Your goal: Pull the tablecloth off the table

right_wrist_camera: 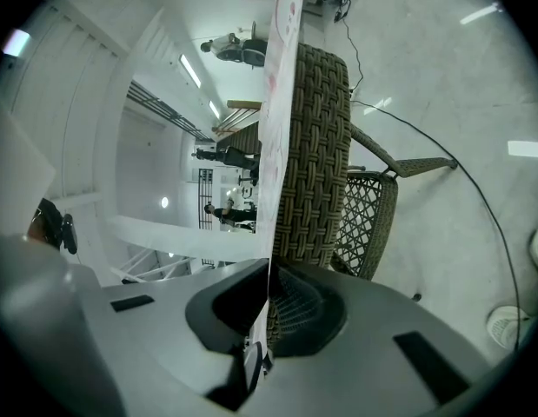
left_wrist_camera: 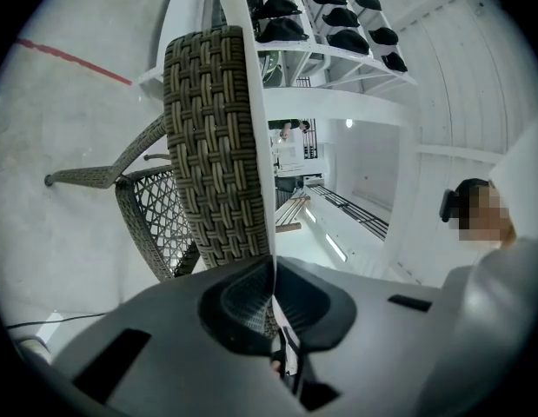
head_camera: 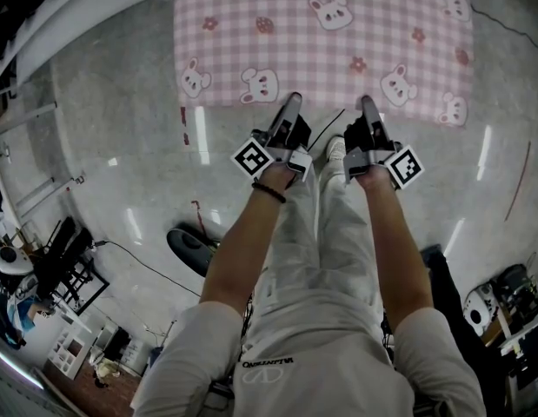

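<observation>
Nearest in the head view are the person's forearms, reaching out over pale trousers (head_camera: pixel 312 259), each hand holding a claw by its marker cube. The left claw (head_camera: pixel 294 101) and the right claw (head_camera: pixel 367 102) sit side by side at the near hem of the tablecloth (head_camera: pixel 321 42), a pink check printed with rabbits that covers the table completely, so none of the tabletop shows. That view does not show how the jaws stand; the claw cameras do. In the left gripper view the left claw (left_wrist_camera: pixel 274 272) is pressed closed on the cloth's edge, and the tablecloth (left_wrist_camera: pixel 258 146) runs away from it as a thin pale strip seen edge-on. The right gripper view shows the same: the right claw (right_wrist_camera: pixel 267 276) is clamped on the hem, and the tablecloth (right_wrist_camera: pixel 282 59) shows faint pink print. Only these two views show the wicker chair (left_wrist_camera: pixel 208 146) standing just behind the cloth, also seen from the right (right_wrist_camera: pixel 316 163). Farther out lie the glossy grey floor (head_camera: pixel 121 146) and a dark cable (right_wrist_camera: pixel 442 146).
</observation>
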Available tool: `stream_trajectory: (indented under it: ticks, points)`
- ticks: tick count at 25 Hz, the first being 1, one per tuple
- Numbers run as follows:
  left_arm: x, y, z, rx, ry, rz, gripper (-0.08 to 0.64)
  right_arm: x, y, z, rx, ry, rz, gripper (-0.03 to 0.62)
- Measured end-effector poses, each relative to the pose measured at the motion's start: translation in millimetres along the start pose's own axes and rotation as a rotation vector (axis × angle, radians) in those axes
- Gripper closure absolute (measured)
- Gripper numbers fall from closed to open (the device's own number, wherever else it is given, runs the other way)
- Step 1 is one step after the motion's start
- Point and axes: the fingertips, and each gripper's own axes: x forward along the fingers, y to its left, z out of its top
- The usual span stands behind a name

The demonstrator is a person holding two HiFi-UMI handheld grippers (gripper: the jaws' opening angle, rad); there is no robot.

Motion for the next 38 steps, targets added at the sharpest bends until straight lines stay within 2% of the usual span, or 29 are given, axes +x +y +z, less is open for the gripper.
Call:
stream_trajectory:
  ticks: [21, 31, 38]
  points:
    - [0, 0, 1, 0.029, -0.023, 0.058, 0.557, 5, -4, -1, 0.048, 0.080, -0.046, 0.583]
    - [3, -8, 1, 0.054, -0.035, 0.067, 0.557, 6, 2, 2, 0.067, 0.126, -0.038, 0.581]
    - [1, 0, 1, 0.052, -0.034, 0.049, 0.557, 6, -8, 0, 0.049, 0.110, -0.038, 0.581]
